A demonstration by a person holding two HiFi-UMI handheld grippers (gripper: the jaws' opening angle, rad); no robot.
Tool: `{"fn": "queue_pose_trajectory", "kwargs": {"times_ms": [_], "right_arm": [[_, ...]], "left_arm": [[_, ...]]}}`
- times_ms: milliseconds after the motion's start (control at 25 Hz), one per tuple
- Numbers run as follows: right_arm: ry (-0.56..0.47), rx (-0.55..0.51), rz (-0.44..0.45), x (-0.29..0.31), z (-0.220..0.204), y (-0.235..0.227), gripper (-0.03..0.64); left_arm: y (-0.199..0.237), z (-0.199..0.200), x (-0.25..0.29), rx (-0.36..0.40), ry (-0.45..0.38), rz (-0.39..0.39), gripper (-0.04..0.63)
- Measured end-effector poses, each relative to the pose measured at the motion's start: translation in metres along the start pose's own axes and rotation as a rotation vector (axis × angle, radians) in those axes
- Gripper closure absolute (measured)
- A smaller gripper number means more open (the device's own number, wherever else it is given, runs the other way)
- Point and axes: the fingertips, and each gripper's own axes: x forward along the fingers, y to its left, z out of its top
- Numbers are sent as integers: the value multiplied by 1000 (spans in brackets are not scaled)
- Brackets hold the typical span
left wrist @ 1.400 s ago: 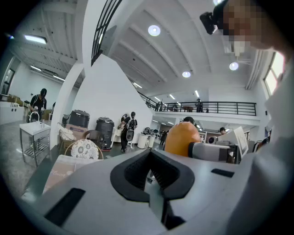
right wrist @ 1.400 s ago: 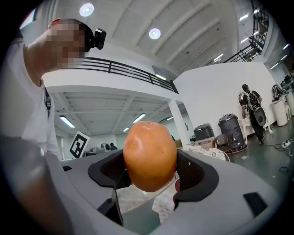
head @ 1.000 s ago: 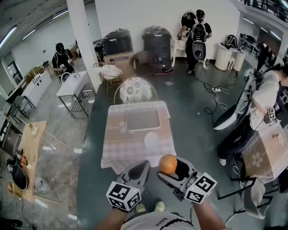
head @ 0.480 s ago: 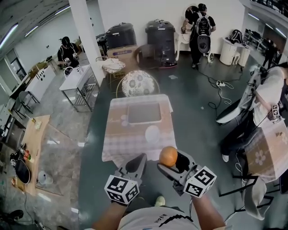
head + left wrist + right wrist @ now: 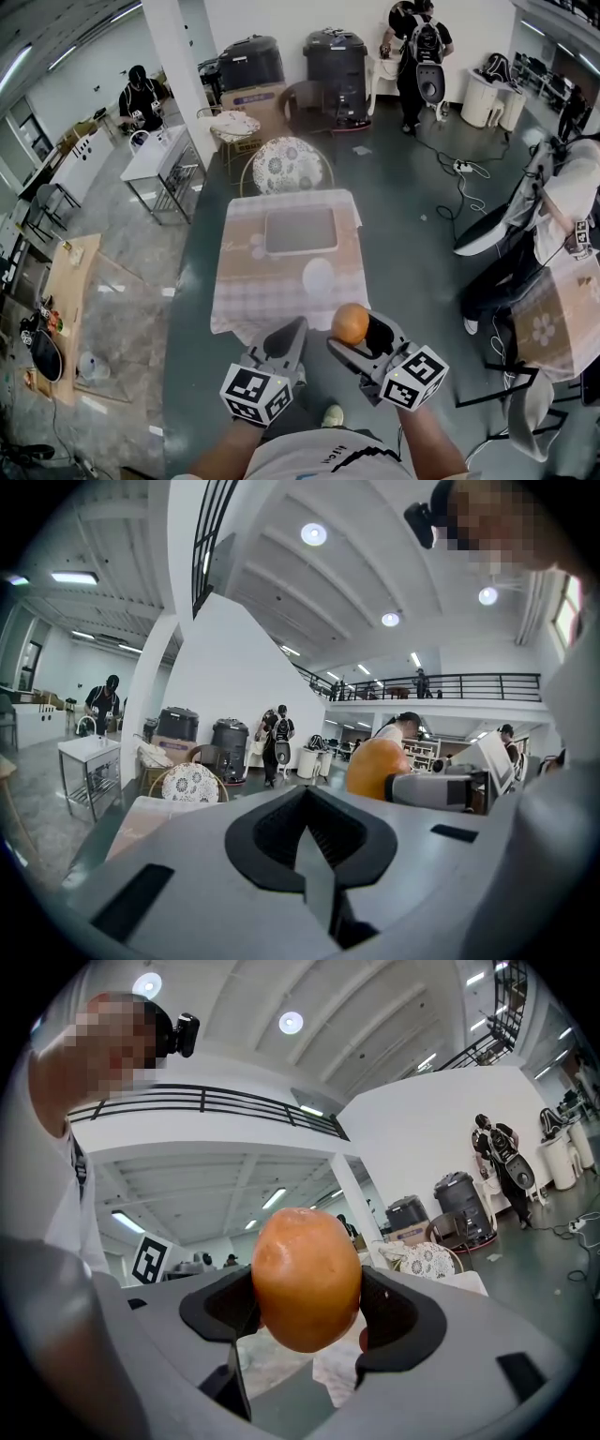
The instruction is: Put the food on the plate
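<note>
right gripper [image 5: 309, 1321] jaws clamp orange food [image 5: 307, 1279] (long axis upright).

No word, number or brand can be read anywhere. The cube [image 5: 255, 394] on the left claw [image 5: 292, 328] and the one on the right claw [image 5: 354, 330] bear black-and-white square patterns without letters. A like marker [image 5: 149, 1260] shows in the right gripper view. A box [image 5: 248, 97] by the far wall carries a purple label, and the person's shirt [image 5: 328, 457] has dark print near the collar. Both are too small to make out.
</note>
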Motion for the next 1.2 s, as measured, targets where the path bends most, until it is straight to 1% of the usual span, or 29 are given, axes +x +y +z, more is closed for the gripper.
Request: {"fn": "queue_pose_trajectory", "kwargs": {"times_ms": [240,520,680,800,960,1080,1200], "right_arm": [[20,1,-28,36,-6,-27,279],[72,-22,-69,93,-16,-66,279],[128,-53,-108,124,-35,-94,279],[153,-57,-150,139,-46,-112,279],[170,-39,-183,157,-58,-136,279],[223,-34,-209,164,-78,-155,281],[295,-59,-221,168,-104,-176,279]], "left_arm": [[38,-2,26,5,2,-2,591],[95,-5,72,3,16,-35,591],[130,-17,102,6,45,-61,591],[147,-29,121,2,71,-89,591],[167,-39,147,31,93,-119,591],[180,-52,162,16,119,-124,591],[187,-69,174,4,152,-128,591]]}}
